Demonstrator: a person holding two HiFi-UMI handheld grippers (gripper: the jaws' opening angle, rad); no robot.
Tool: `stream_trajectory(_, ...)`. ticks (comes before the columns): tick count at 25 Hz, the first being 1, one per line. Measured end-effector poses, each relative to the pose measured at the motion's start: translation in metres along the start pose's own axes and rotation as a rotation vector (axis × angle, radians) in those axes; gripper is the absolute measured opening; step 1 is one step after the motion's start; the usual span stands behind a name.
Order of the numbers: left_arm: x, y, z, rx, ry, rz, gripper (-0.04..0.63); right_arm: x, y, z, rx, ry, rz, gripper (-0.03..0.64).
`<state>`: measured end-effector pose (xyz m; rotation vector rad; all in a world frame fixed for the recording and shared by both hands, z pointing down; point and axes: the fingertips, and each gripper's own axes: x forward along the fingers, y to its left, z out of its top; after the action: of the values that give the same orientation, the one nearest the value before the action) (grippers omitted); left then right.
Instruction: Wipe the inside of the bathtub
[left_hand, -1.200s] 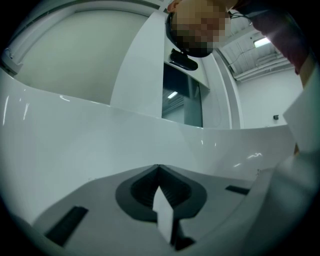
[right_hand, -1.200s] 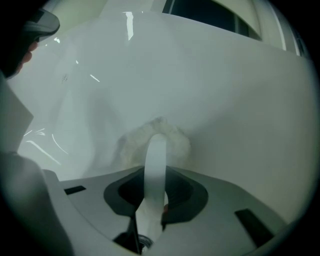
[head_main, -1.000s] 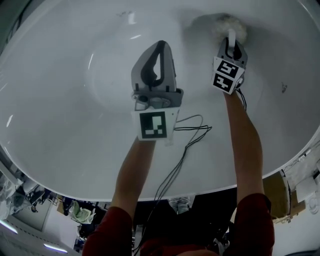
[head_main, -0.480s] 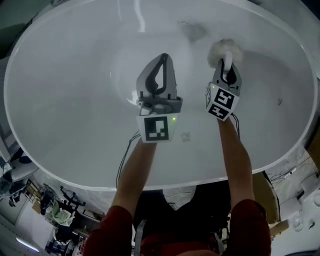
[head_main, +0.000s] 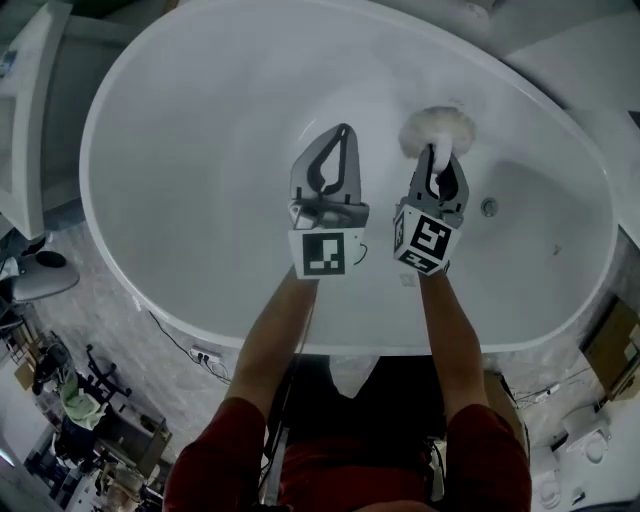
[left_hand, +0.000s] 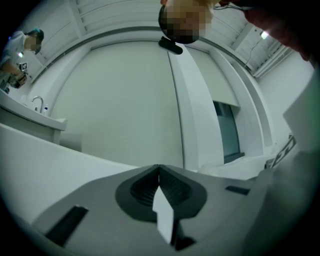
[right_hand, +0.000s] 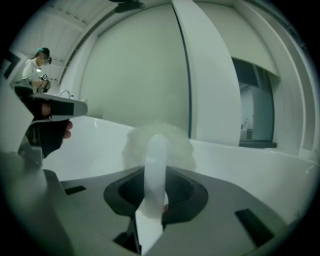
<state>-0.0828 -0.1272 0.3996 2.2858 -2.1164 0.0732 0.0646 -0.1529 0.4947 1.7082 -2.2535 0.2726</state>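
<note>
Head view: high, steeply down over bathtub (head_main: 200, 150). Gripper views: low, along jaws, facing wall (left_hand: 120, 100); both share it.

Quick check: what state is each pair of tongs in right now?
Left tongs: closed, nothing between them.
Right tongs: closed on the white handle of the fluffy brush.

No legible text; only square markers (head_main: 325, 253) on left gripper (head_main: 344, 130) and right gripper (head_main: 437, 152).

The bathtub (head_main: 190, 190) looks glossy and smooth, the duster (head_main: 437, 127) fluffy.
</note>
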Motion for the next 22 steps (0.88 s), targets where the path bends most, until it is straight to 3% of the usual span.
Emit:
stream_trajectory(6,-0.021,0.036,0.017,-0.012,-0.019,0.075,0.015,-0.016,0.059,0.038,-0.047,-0.064,0.087,0.092)
stream_trajectory(10,-0.037,0.108,-0.007,-0.038,-0.008,0.128,0.015,0.011,0.134,0.024,-0.058,-0.046,0.131,0.092)
stream_trajectory(22,-0.039,0.177,-0.069,-0.055,0.05,0.238,0.015,0.115,0.217,-0.033,-0.124,0.02,0.254,0.092)
